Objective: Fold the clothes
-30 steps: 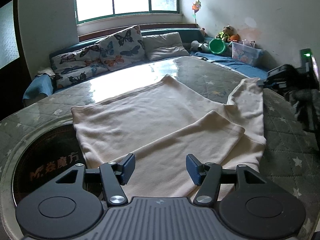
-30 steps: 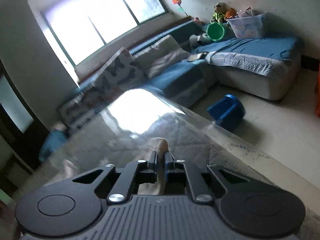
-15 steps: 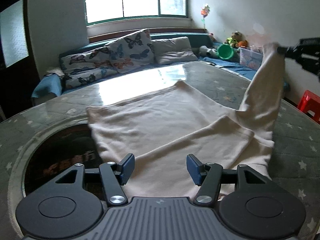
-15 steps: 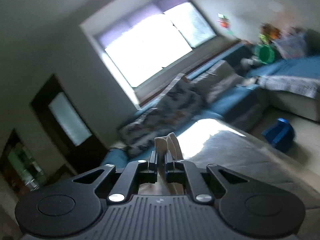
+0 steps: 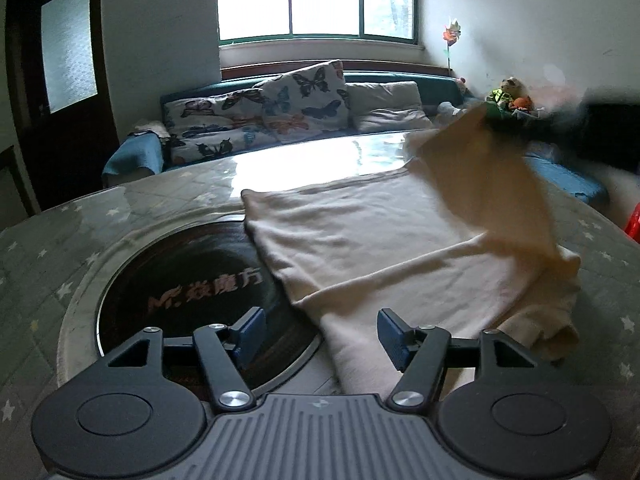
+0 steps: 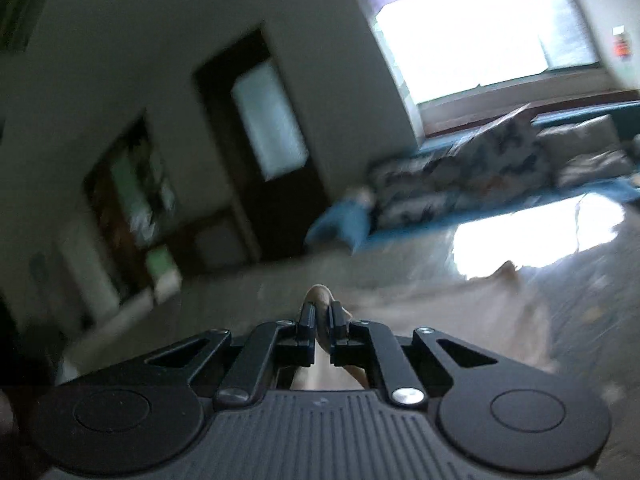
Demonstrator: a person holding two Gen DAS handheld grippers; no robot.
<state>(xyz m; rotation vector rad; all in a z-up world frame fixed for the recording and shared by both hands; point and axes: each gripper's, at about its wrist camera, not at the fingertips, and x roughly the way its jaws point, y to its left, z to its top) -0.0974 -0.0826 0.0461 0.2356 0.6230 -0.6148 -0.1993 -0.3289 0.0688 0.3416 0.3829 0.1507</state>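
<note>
A cream garment [image 5: 376, 236] lies spread on the round table [image 5: 120, 216]. My left gripper [image 5: 320, 336] is open and empty, low over the garment's near edge. My right gripper [image 6: 322, 320] is shut on a fold of the cream garment [image 6: 320, 294]. In the left wrist view it shows blurred at the far right [image 5: 600, 132], holding one end of the cloth [image 5: 488, 168] lifted in the air above the rest. The right wrist view is motion-blurred; more of the garment [image 6: 480, 300] lies below it on the table.
A dark round inset with lettering [image 5: 192, 280] sits in the table by the left gripper. A blue sofa with butterfly cushions [image 5: 280, 108] runs behind the table under the window. Toys [image 5: 508, 96] sit at the back right. A dark door [image 5: 60, 80] stands left.
The right gripper has swung leftward, carrying the lifted end of the garment over the spread part. The left gripper has shifted left; the dark inset now lies in front of it.
</note>
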